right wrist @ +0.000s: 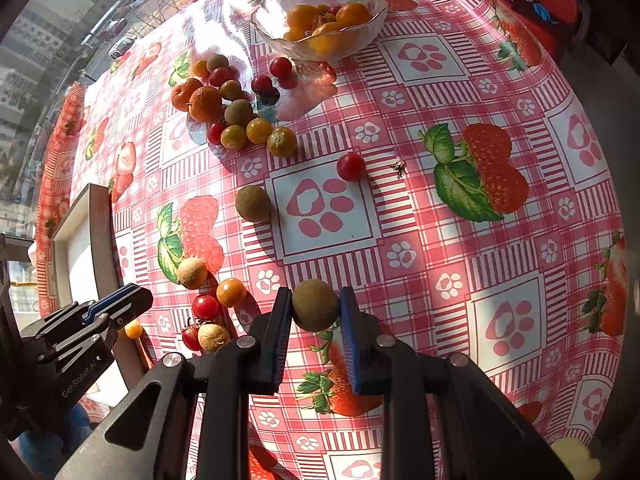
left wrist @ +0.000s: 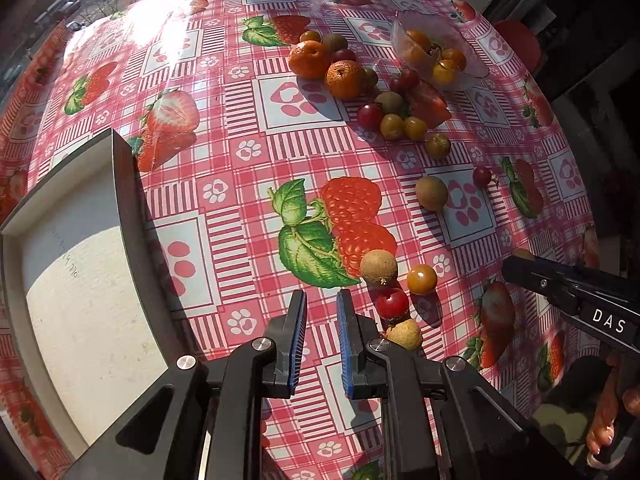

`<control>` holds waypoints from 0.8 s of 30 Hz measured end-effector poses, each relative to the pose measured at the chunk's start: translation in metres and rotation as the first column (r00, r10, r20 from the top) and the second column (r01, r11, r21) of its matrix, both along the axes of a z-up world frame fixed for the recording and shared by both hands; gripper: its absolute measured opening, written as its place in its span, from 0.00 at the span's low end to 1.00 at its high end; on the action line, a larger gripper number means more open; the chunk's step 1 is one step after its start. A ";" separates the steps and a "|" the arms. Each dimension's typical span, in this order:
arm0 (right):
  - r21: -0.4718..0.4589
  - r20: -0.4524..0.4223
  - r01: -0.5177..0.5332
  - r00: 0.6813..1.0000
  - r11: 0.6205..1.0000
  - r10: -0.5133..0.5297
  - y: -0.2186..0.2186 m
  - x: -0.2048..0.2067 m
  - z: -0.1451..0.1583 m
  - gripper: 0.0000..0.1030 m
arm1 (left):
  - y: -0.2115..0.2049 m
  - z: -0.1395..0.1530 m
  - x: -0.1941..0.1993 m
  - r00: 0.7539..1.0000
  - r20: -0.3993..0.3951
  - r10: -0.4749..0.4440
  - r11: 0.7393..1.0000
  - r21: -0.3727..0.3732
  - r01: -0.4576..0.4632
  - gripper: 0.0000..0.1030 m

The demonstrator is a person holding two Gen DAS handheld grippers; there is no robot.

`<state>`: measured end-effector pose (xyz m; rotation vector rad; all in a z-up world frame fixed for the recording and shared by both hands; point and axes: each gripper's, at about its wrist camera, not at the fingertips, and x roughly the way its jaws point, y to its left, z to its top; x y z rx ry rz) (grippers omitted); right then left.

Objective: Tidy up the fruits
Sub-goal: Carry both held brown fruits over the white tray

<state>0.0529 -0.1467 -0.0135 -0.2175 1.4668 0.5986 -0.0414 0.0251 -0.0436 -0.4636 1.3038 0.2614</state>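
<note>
My right gripper (right wrist: 315, 306) is shut on a brown longan (right wrist: 315, 305) and holds it just above the tablecloth. My left gripper (left wrist: 321, 312) is open and empty, low over the cloth. Right of it lie a longan (left wrist: 379, 268), an orange cherry tomato (left wrist: 421, 279), a red cherry tomato (left wrist: 392, 303) and a pale longan (left wrist: 405, 333). A pile of tangerines (left wrist: 344, 79), tomatoes and longans lies farther back. A glass bowl (right wrist: 362, 42) holds orange fruit. A lone longan (right wrist: 253, 203) and a red tomato (right wrist: 351, 166) lie mid-table.
A white tray with a dark rim (left wrist: 124, 208) sits at the left, also in the right wrist view (right wrist: 98, 232). The right gripper's body (left wrist: 568, 284) reaches in from the right. A red chair (right wrist: 544, 8) stands beyond the table's far right edge.
</note>
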 end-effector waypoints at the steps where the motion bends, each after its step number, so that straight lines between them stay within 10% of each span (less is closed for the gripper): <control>1: -0.002 -0.003 -0.003 1.000 1.000 0.003 -0.002 -0.002 -0.001 0.25 | 0.001 -0.001 0.002 1.000 0.002 0.002 1.000 -0.011 -0.002 0.16; 2: -0.002 -0.005 -0.003 1.000 1.000 0.003 -0.002 -0.004 -0.001 0.25 | 0.002 -0.001 0.003 1.000 0.003 0.004 1.000 -0.019 -0.003 0.20; 5: -0.004 -0.014 0.009 1.000 1.000 -0.009 -0.003 -0.009 -0.002 0.25 | 0.000 0.000 0.009 1.000 0.027 0.003 1.000 0.013 -0.003 0.73; 13: -0.005 -0.037 0.026 0.999 1.000 -0.026 -0.016 -0.010 0.000 0.25 | -0.014 -0.018 0.035 0.999 -0.013 -0.043 0.999 0.024 0.043 0.72; 21: 0.010 -0.050 0.045 0.998 0.999 -0.044 -0.025 -0.007 0.001 0.25 | -0.025 -0.030 0.034 0.994 -0.074 -0.075 0.995 0.064 0.080 0.27; 24: 0.013 -0.050 0.046 0.998 0.999 -0.045 -0.024 -0.007 0.002 0.25 | -0.023 -0.028 0.029 0.996 -0.057 -0.072 0.997 0.020 0.073 0.27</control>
